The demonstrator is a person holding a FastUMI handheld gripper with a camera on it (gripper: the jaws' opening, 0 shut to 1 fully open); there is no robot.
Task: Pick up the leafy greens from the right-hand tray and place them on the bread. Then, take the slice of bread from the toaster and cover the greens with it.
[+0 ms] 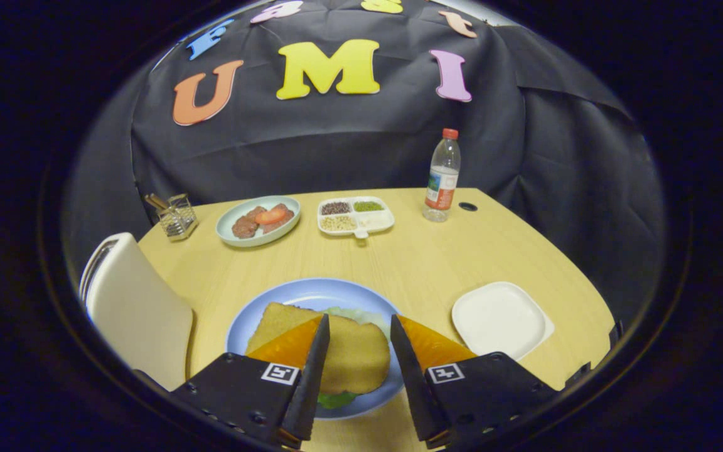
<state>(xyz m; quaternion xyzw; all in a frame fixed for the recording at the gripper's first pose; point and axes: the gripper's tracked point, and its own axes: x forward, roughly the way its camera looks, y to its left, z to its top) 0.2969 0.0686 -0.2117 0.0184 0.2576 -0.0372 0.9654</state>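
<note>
I'm hovering my gripper (359, 342) unclenched over the bread (336, 351), which is covering the greens (337, 399) on the plate (311, 295); looks about finished.

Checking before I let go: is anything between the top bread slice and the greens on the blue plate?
Nothing visible. The bread slice lies between the open gripper fingers, already over the greens on the blue plate; green edges peek out beneath it.
</note>
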